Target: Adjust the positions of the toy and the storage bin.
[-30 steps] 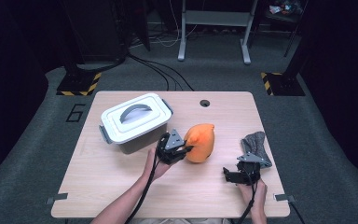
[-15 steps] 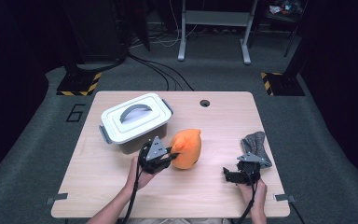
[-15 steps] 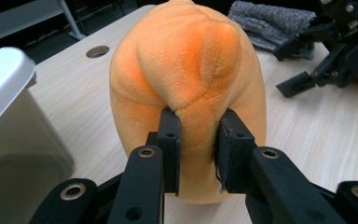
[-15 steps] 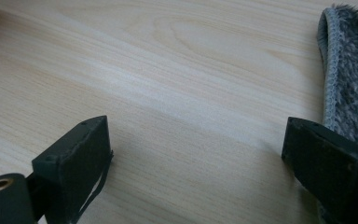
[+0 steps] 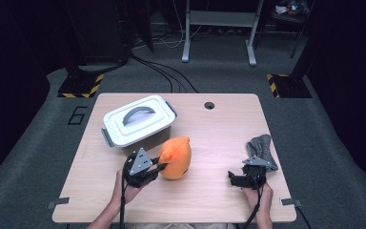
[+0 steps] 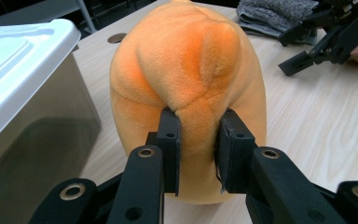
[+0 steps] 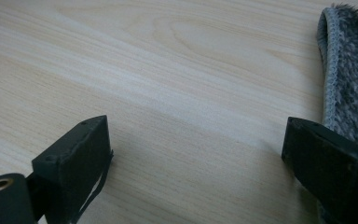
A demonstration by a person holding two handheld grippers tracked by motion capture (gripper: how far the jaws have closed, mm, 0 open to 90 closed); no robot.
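Tongs of the left hand [image 6: 196, 140] pinch a fold of an orange plush toy [image 5: 175, 156] at centre frame on the worktop [image 5: 209, 129], just below a lidded white box [image 5: 138, 119]. Right tongs [image 7: 193, 168], lower right, are spread wide beside a grey cloth [image 5: 263, 149].

Left gripper [image 5: 158, 167] sits near the middle of the table, toward its front edge, jaws pinched tight on a fold of soft material, pointing right and slightly away from the person. Left hand [image 5: 126, 188] wraps its rear from below, forearm coming in over the front edge. Right gripper [image 5: 233, 178] is low over the table near the front right corner, jaws spread wide with nothing between them, pointing left. Right hand [image 5: 259, 198] holds it from behind.
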